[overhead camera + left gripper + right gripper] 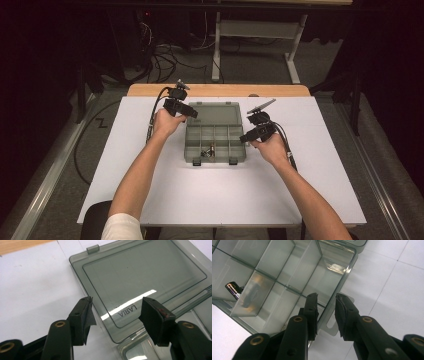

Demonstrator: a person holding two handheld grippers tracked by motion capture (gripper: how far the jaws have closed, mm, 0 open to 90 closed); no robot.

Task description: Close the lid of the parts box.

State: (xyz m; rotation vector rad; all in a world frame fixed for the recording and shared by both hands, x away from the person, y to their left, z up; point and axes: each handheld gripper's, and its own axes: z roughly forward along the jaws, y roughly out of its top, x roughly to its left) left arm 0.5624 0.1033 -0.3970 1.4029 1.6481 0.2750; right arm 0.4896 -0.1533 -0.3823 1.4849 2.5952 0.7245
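Box (215, 145) open at mid-table, lid (215, 114) laid flat behind the tray.

Lid fully back, so opening looks done. Left gripper (116, 312) released, jaws spread above the lid's near corner, nothing between them. Right gripper (325, 312) straddling the tray's right wall by the side tab (332, 326), jaws part-closed with a gap showing; whether the pads press the wall, cannot tell. 8 or so compartments, nearly all bare; small dark and brassy parts (209, 150) in 1 front compartment. Left to do, by the look: filling or emptying, then closing.
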